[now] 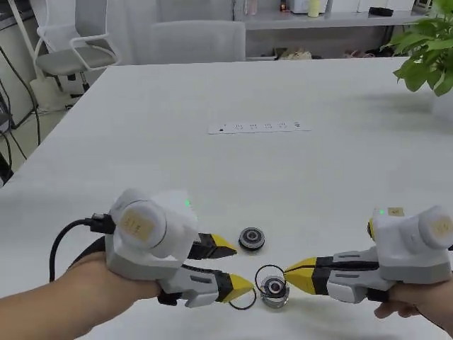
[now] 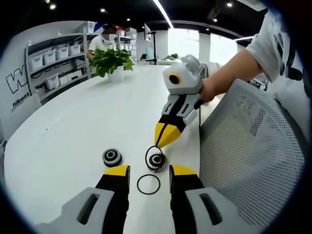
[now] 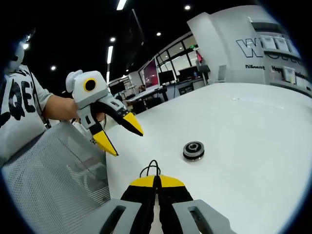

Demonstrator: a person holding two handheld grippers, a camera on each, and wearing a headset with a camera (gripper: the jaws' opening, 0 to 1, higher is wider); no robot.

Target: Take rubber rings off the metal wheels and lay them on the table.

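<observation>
Pinching rubber ring at wheel, right claw closed

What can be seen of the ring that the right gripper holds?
The ring is a thin black loop, rubber by its look. The right gripper has its jaws shut on one side of it. The rest of the loop hangs free and roughly round, just over the near wheel, a small shiny metal disc on the table. I cannot tell whether the ring touches that wheel. In the right gripper view a short arc of it pokes out past the shut tips.
</observation>
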